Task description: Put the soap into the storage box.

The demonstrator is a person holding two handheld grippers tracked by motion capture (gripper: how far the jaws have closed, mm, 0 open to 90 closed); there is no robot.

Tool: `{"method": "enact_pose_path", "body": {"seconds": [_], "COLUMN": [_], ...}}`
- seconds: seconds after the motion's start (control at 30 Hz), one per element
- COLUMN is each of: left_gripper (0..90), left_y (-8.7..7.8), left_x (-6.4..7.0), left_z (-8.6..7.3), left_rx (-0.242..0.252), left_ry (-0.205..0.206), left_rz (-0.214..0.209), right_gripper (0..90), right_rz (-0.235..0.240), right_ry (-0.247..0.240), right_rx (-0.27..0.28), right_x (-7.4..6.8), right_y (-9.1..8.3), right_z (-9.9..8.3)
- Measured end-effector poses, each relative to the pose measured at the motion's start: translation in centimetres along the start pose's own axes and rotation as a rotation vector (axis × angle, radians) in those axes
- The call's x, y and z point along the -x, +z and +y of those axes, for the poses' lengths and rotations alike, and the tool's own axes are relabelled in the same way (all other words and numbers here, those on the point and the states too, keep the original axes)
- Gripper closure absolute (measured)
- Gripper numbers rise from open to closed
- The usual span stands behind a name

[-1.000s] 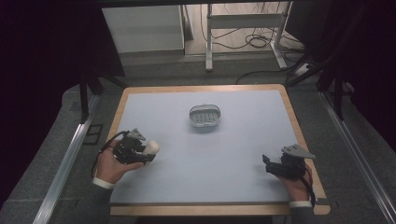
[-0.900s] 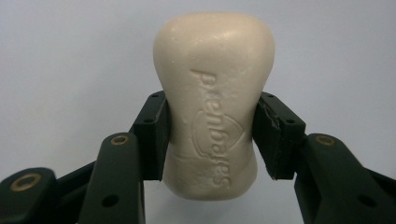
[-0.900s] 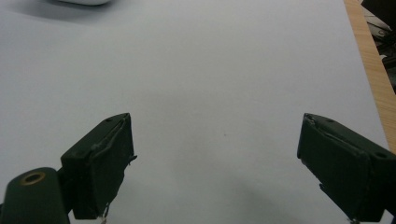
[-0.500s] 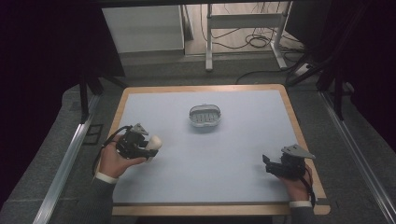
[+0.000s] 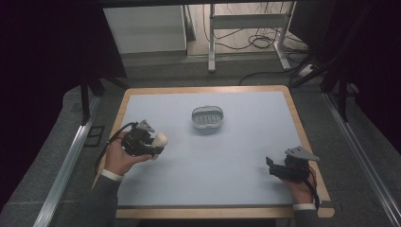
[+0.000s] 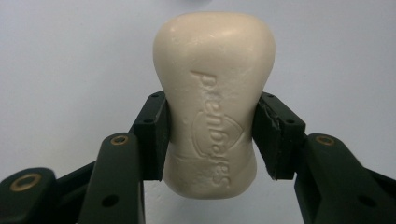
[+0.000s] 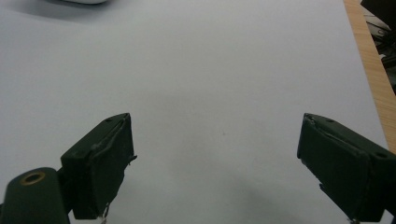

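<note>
Carrying soap bar (image 6: 212, 100) clamped in left gripper (image 5: 150, 143) jaws, now nearer soap dish (image 5: 207, 117) than a second ago; right gripper (image 7: 215, 163) idle, jaws apart above surface (image 5: 227, 161).

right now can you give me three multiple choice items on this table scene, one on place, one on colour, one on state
1. Where does the soap dish stand?
A. at the table's middle, toward the far edge
B. at the near right corner
C. on the floor

2. What colour is the soap bar?
A. green
B. cream
C. black

3. How stands the right gripper?
A. shut on the dish
B. shut on the bar
C. open, holding nothing

Key: 1 A, the high view shows it there; 2 B, seen close in the left gripper view; 3 C, its jaws are spread over bare table.
</note>
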State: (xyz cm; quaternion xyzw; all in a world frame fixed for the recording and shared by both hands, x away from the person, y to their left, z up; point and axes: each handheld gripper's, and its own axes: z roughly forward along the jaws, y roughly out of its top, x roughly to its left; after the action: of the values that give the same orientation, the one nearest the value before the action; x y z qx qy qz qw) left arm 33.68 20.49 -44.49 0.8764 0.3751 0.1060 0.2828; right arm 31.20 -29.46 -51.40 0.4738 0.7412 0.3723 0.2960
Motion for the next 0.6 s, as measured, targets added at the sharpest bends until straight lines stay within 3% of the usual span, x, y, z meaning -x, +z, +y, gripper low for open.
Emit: {"method": "enact_pose_path", "body": {"seconds": [0.27,0.6], "left_gripper": [50.0,50.0], "left_y": [0.3,0.2], "left_x": [-0.2,-0.4], "left_z": [0.5,1.6], "left_rx": [0.005,0.006], "left_ry": [-0.010,0.012], "left_rz": [-0.007,0.003], "right_gripper": [10.6,10.6], "right_rz": [0.000,0.001], "right_ry": [-0.001,-0.001], "right_rx": [0.000,0.001], "right_x": [0.0,-0.1], "right_y": [0.0,0.0], "right_z": [0.0,0.0]}}
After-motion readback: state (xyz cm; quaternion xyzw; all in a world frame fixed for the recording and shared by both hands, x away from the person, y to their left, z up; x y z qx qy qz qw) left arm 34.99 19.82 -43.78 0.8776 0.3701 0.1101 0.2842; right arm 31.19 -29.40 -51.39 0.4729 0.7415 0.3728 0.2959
